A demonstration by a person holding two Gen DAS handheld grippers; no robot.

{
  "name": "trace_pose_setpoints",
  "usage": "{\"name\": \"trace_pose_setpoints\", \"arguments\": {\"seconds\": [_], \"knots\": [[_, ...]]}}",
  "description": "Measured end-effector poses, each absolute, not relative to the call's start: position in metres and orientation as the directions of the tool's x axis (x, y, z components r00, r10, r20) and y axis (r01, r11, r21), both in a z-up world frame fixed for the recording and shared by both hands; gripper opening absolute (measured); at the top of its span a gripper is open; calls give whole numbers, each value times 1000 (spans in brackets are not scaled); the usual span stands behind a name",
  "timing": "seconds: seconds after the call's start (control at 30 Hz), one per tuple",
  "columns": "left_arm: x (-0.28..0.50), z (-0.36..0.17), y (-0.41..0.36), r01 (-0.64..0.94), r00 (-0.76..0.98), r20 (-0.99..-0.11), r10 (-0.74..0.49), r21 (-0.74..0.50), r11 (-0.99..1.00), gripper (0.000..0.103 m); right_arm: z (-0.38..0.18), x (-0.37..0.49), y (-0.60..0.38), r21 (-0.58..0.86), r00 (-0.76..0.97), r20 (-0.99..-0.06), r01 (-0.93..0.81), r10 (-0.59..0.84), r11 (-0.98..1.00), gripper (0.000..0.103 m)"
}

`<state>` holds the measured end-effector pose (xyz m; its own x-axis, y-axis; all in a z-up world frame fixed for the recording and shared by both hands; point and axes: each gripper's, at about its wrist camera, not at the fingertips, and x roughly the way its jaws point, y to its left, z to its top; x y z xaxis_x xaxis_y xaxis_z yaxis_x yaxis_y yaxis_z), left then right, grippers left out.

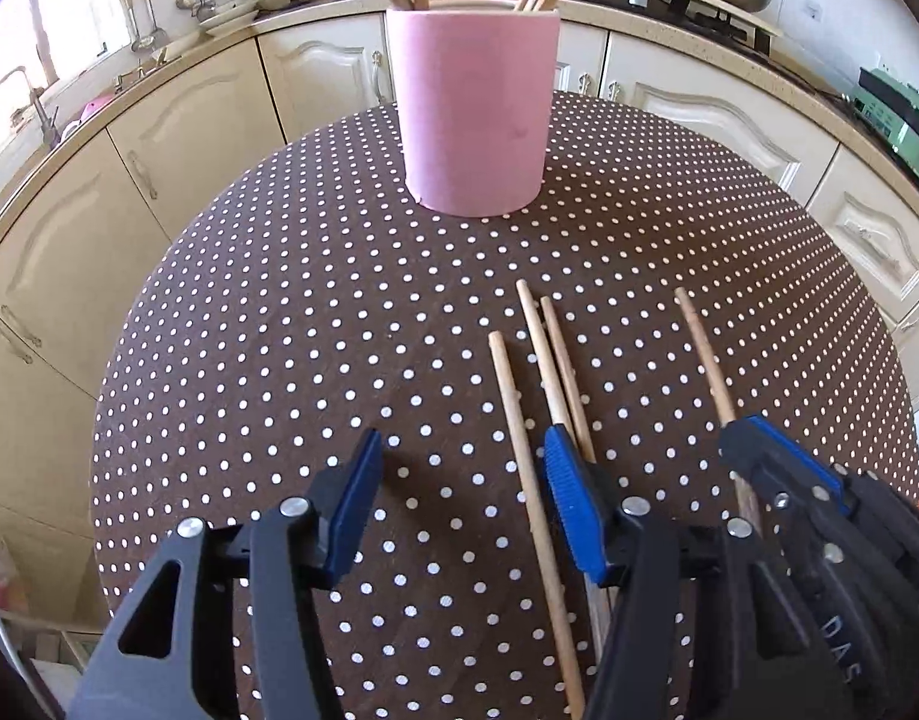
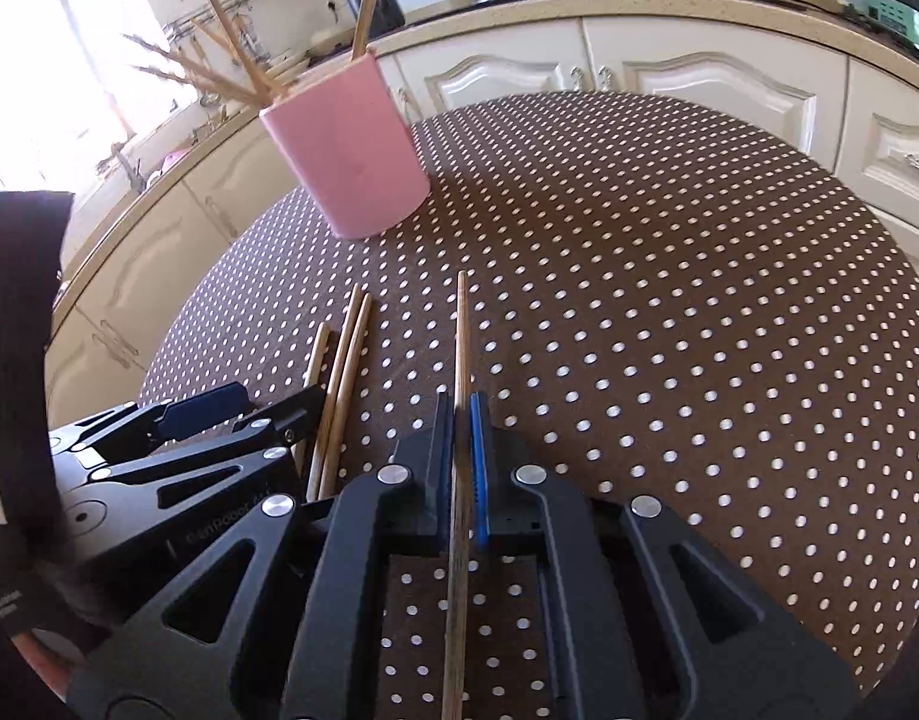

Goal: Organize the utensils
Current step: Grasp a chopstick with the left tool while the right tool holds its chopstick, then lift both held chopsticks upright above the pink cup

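Up close in the left wrist view, the left gripper [image 1: 459,480] fills the lower part of the frame, its jaws parted with nothing pressed between the blue pads. One loose chopstick [image 1: 534,510] lies on the dotted tablecloth [image 1: 279,360] in the gap between the fingers, close to the right-hand pad, and two more chopsticks [image 1: 555,372] run side by side just behind that pad. At the lower right the right gripper [image 1: 759,438] is clenched on a single chopstick [image 1: 702,354], whose tip points toward the upper middle. A pink holder [image 1: 476,114] stands upright at the top centre of the cloth, with several chopsticks sticking out of its mouth. Cream cupboards [image 1: 159,138] curve behind the table.

From the right wrist view, the right gripper [image 2: 462,414] sits at the bottom centre, jaws closed tight on the single chopstick [image 2: 461,336], which runs straight up the middle of the frame. The left gripper [image 2: 243,408] shows at the lower left, beside the three loose chopsticks [image 2: 345,360] lying on the tablecloth [image 2: 639,300]. The pink holder [image 2: 351,150] appears at the upper left, well apart from both grippers.
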<state>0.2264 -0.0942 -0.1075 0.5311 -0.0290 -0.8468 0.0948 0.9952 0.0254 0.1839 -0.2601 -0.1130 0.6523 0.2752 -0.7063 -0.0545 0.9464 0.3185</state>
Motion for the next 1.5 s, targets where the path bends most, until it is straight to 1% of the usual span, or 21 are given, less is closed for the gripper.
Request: {"name": "trace_pose_setpoints", "arguments": {"seconds": [0.07, 0.2, 0.4, 0.47, 0.67, 0.93, 1.07, 1.23, 1.5], "knots": [[226, -107, -90, 76, 550, -835, -24, 22, 997, 8, -112, 182, -262, 311, 652, -708, -59, 272, 949, 6], [226, -108, -72, 47, 564, -820, -93, -81, 996, 6, -113, 178, -265, 326, 646, -709, -58, 284, 944, 6], [225, -103, -61, 70, 582, -799, -152, -137, 988, 6, -100, 174, -268, 350, 680, -671, -61, 295, 935, 6], [220, -96, -61, 97, 609, -772, -184, -158, 983, 6, -91, 172, -271, 368, 700, -645, -68, 308, 927, 6], [209, -62, -51, 144, 710, -665, -230, -183, 973, 6, -58, 167, -279, 378, 777, -556, -80, 296, 922, 6], [204, -20, -44, 129, 818, -533, -215, -195, 972, 6, -19, 165, -280, 355, 844, -459, -111, 277, 928, 6], [199, 2, -46, 160, 850, -470, -238, -200, 967, 6, -3, 163, -273, 316, 877, -419, -101, 234, 943, 6], [190, 21, -48, 176, 881, -409, -239, -186, 967, 6, 18, 161, -263, 295, 909, -347, -128, 231, 947, 6], [178, 48, -56, 212, 916, -313, -252, -155, 965, 6, 37, 159, -263, 283, 929, -299, -132, 218, 950, 6]]}}
